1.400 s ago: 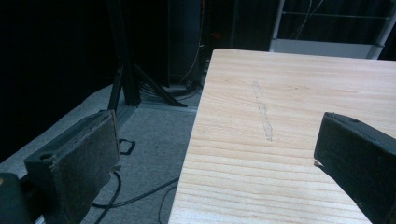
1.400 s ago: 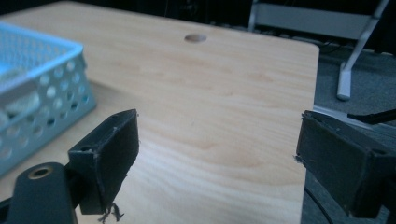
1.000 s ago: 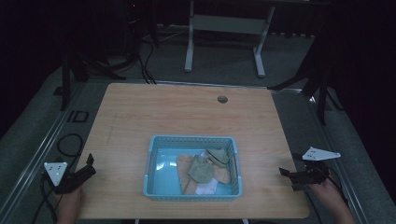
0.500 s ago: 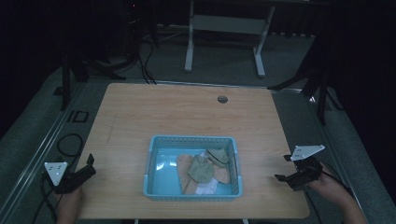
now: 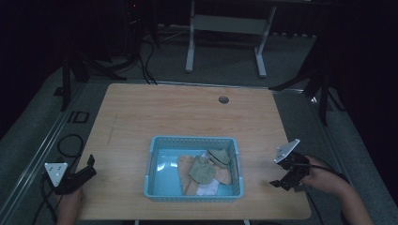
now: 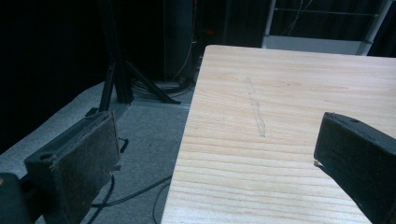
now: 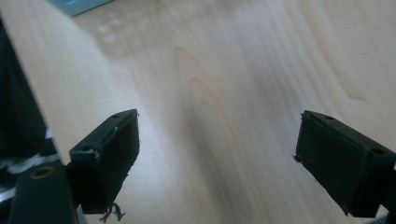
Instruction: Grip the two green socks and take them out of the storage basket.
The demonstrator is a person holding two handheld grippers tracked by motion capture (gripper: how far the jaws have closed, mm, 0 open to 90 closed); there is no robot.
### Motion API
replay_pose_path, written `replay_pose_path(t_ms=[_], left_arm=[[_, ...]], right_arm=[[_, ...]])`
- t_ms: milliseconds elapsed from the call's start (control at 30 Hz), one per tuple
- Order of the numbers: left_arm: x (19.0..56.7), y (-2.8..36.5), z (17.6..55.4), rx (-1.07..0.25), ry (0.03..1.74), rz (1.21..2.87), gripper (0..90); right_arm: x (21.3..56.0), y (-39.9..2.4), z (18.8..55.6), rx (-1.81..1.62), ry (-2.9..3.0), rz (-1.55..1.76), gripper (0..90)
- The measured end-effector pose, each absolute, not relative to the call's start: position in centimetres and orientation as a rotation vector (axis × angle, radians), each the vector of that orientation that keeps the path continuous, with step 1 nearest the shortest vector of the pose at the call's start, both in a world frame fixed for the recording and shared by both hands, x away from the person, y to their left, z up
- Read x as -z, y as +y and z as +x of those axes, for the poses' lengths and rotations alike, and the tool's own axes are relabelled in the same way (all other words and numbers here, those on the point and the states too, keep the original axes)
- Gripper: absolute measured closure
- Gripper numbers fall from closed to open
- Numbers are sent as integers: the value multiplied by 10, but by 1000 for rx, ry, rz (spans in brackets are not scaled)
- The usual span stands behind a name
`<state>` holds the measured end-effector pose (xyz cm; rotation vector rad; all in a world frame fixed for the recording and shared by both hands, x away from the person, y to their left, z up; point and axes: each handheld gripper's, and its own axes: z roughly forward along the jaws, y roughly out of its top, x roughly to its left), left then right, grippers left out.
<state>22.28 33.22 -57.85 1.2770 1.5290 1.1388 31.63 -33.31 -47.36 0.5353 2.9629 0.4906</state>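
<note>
A light blue plastic basket point(image 5: 191, 139) sits at the front middle of the wooden table point(image 5: 178, 112). Inside it lie crumpled clothes: an olive green piece point(image 5: 202, 169) on top of tan fabric point(image 5: 187, 165) and a bit of white point(image 5: 206, 189). My left gripper point(image 5: 88, 168) is held at the table's front left corner, open and holding nothing; in the left gripper view its jaws point(image 6: 210, 140) straddle the table's left edge. My right gripper point(image 5: 280, 181) hovers over the front right of the table, right of the basket, open and holding nothing point(image 7: 217, 126).
A round cable hole point(image 5: 223, 99) sits near the table's far edge. Cables point(image 5: 65, 145) lie on the floor to the left. A white frame point(image 5: 225, 28) stands beyond the table. A corner of the basket point(image 7: 79, 4) shows at the top of the right gripper view.
My right gripper has moved left from the table's right edge over the tabletop, toward the basket, and tilted. The left gripper has stayed put.
</note>
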Motion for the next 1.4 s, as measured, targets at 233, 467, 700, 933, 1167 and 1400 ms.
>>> replay_pose_path(t_ms=[233,467,700,933,1167,1400], left_arm=[[579,332,223,-1138,1529,1278,4],[579,332,223,-1132,1526,1281,4],[579,332,223,-1132,1524,1282,4],[579,332,223,-1132,1522,1286,4],[579,332,224,-1132,1521,1290,4],[579,332,223,-1128,1520,1288,4]], right_arm=[[465,-318,318,-482,2982,492,142],[453,-300,322,-560,2984,464,145],[443,-277,325,-623,2986,375,145],[437,-253,328,-649,3005,291,152],[437,-228,333,-660,3028,210,152],[440,-204,338,-647,3055,149,152]])
